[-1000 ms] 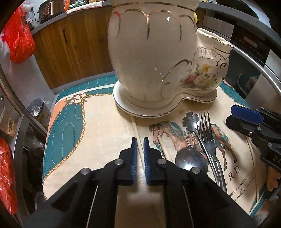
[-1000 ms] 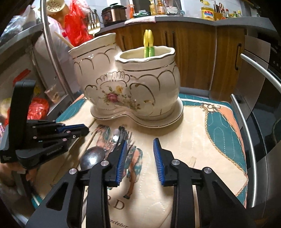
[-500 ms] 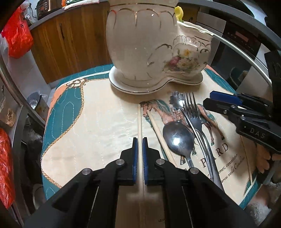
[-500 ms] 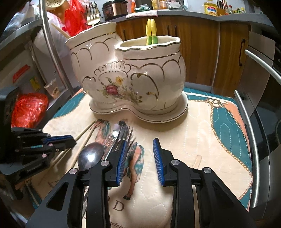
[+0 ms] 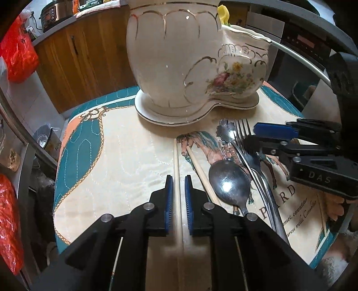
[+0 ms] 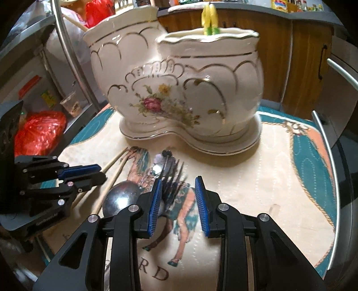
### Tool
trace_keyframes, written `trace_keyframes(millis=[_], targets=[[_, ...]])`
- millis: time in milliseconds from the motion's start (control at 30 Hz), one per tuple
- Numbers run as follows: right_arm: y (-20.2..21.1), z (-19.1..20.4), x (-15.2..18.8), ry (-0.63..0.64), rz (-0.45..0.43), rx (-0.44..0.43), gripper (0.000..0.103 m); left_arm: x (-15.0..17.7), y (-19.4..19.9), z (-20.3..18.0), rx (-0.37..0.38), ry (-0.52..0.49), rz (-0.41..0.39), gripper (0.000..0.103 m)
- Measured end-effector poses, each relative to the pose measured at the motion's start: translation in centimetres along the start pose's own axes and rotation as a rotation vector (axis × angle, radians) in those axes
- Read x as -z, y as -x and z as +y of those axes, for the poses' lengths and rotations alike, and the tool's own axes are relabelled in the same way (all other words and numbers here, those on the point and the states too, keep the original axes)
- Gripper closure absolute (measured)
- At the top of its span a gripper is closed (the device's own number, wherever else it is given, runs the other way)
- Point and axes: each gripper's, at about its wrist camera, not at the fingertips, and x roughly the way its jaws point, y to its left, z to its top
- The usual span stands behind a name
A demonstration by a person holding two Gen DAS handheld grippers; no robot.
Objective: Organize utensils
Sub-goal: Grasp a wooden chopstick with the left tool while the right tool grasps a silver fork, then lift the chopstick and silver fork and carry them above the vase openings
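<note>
A white two-pot ceramic holder (image 5: 179, 67) with gold trim and flowers stands at the back of the mat; it also shows in the right wrist view (image 6: 179, 89). On the mat lie two wooden chopsticks, a spoon (image 5: 228, 185) and forks (image 5: 243, 134). My left gripper (image 5: 178, 179) straddles one chopstick (image 5: 176, 156) with a narrow gap on both sides. My right gripper (image 6: 178, 185) is open, low over the fork tines (image 6: 172, 179), with the spoon (image 6: 120, 197) just left of it.
The mat (image 5: 111, 156) is cream with teal borders and a horse print. Yellow-green utensils (image 6: 209, 20) stand in the holder's right pot. Wooden cabinets (image 5: 89, 62) are behind. A curved metal rail (image 6: 331, 179) runs along the right edge. Red bags (image 6: 38, 132) sit left.
My left gripper pulled back, then eased its jaws apart around the chopstick. My right gripper moved forward and down over the forks, closer to the holder.
</note>
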Motion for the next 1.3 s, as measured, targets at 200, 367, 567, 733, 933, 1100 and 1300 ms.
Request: trace_keyframes(millis=[200,367,567,733,933,1100,1300], targets=[[-0.2,-0.3,-0.1,-0.028,0.017,-0.063,0.086,0.1,0.1,-0.4,-0.007,-0.027,-0.005,0.091],[0.5,-1.0,0.1,-0.065,0.006,-0.102,0.095,0.3,0.1,-0.5,-0.013,-0.028,-0.021,0.098],[2.4,-1.6,0.1,-0.09,-0.04,-0.133,0.099,0.4,0.4,0.3,0.004,-0.013,-0.033,0.098],[4.8,-1.9,0.1,-0.082,-0.109,-0.149,0.1,0.4,2.4,0.8,0.024,0.006,-0.097,0.098],[7.8,-1.8,0.1,-0.048,-0.206,-0.127,0.101,0.6,5.6,1.1,0.055,0.004,-0.209,0.098],[10.3,-1.1,0.4,0.009,-0.302,-0.084,0.101,1.1,8.4,0.8,0.089,-0.012,-0.304,0.098],[12.3,-0.2,0.4,0.06,-0.413,-0.031,0.101,0.8,10.9,0.4,0.104,-0.033,-0.412,0.098]])
